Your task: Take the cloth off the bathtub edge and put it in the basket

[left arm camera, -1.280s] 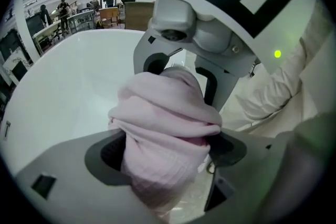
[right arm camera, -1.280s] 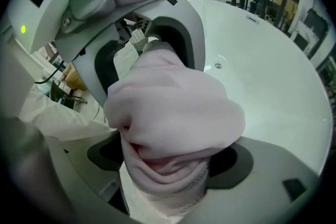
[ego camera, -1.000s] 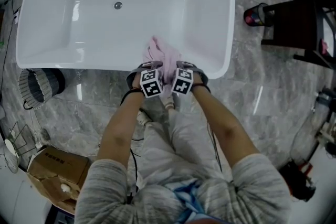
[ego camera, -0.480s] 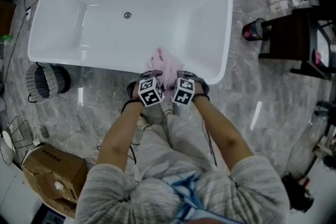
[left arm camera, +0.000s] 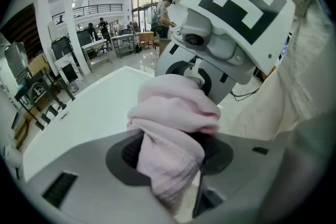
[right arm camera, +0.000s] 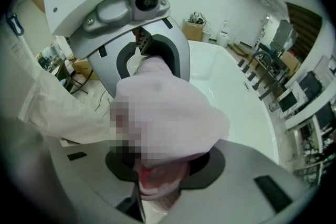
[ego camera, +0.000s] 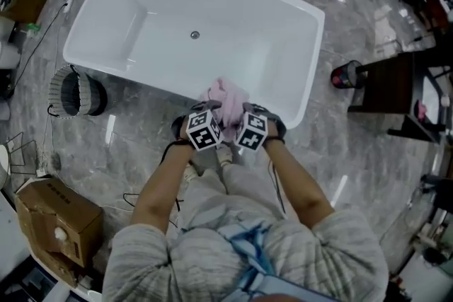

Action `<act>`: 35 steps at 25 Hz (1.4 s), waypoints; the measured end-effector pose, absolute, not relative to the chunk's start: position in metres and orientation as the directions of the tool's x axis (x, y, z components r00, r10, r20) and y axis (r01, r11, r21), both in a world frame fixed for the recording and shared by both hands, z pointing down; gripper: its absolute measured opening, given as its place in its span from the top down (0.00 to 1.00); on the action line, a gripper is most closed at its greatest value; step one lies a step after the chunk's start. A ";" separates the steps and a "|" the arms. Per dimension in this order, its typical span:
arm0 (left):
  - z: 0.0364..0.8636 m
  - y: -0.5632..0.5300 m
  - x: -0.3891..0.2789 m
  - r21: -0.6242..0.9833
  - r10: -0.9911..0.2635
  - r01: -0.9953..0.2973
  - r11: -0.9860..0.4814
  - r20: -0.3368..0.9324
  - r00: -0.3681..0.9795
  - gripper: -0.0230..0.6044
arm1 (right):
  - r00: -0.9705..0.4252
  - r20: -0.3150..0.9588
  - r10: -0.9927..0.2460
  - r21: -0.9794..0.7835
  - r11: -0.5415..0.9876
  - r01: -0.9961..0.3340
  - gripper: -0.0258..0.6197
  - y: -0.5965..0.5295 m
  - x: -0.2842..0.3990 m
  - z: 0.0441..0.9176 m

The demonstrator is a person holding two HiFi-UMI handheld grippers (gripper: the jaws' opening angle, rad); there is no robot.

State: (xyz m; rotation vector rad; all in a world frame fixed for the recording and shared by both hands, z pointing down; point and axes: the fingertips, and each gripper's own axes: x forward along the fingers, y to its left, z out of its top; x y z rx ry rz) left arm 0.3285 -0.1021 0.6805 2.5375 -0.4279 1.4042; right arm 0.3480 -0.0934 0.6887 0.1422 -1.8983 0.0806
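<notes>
Holding the cloth with both tools. The left gripper and right gripper are each clamped on a fold of it, and each gripper view shows pink fabric pinched between the jaws. The bundle sits bunched between the two grippers and just ahead of them, over the near rim of the bathtub. I cannot tell whether it touches the rim.

Risks noted:
- Both grippers hold the same small bundle. If they pull apart or move unevenly, the fabric could stretch and slip out of the weaker pinch.
- A loose tail hangs below the left jaws. It could drag on the rim as the cloth comes away.
- The basket stands on the floor, well off to the left of the left gripper and beside the tub wall. That makes for a long carry.
- Its mouth looks narrow. Releasing off-centre would likely leave the cloth draped over its edge or on the floor.
</notes>
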 end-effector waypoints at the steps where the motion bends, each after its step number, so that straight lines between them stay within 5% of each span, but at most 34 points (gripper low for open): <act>1: 0.672 -0.098 0.323 0.036 -0.165 -0.367 -0.930 0.849 0.502 0.62 | -0.326 0.943 -0.062 0.024 0.993 -0.119 0.72 -0.090 0.343 0.681; 21: 0.591 0.017 0.195 -0.030 -0.431 -0.777 -0.629 0.845 0.316 0.62 | -0.377 0.924 0.073 0.096 0.907 0.409 0.72 0.013 0.215 0.602; 35: 0.585 0.125 0.103 0.001 -0.485 -0.917 -0.399 0.848 0.212 0.62 | -0.317 0.929 0.189 0.064 0.764 0.642 0.72 0.116 0.122 0.596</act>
